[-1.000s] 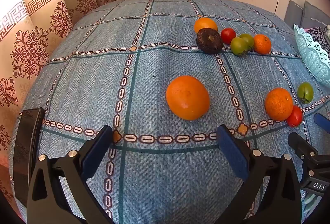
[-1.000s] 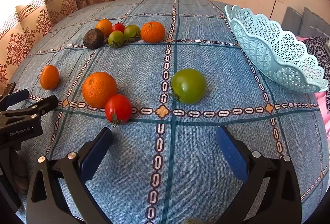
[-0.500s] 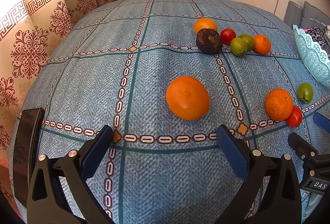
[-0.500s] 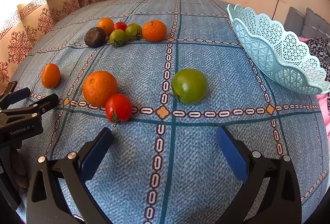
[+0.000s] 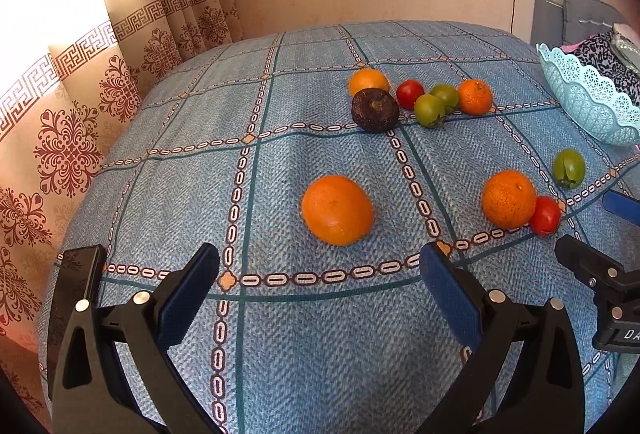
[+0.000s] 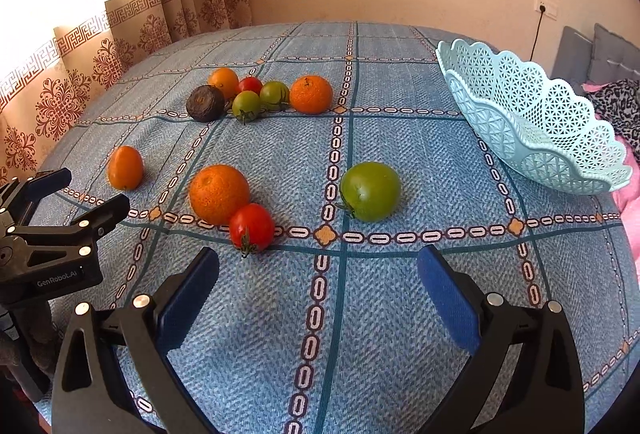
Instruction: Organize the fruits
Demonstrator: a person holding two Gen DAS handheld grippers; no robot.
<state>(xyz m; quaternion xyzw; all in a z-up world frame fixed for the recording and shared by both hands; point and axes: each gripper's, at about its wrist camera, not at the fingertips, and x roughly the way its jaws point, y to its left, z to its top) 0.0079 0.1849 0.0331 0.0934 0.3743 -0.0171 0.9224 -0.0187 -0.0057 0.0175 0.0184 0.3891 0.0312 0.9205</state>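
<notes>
Blue-padded, the left gripper (image 5: 318,276) gapes wide and empty, lined up on the lone orange (image 5: 337,209) at twelve o'clock. The right gripper (image 6: 318,274), equally wide, faces the green tomato (image 6: 370,191); the empty basket (image 6: 532,130) waits at two o'clock.

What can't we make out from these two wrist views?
- Basket in the left wrist view: far side cut off by the frame edge.
- Basket floor in the right wrist view: hidden behind its near wall; contents can't be told.
- Right tool in the left wrist view: only the finger ends show.
- Dark fruit: too small to identify.
- Person: out of both views.
</notes>
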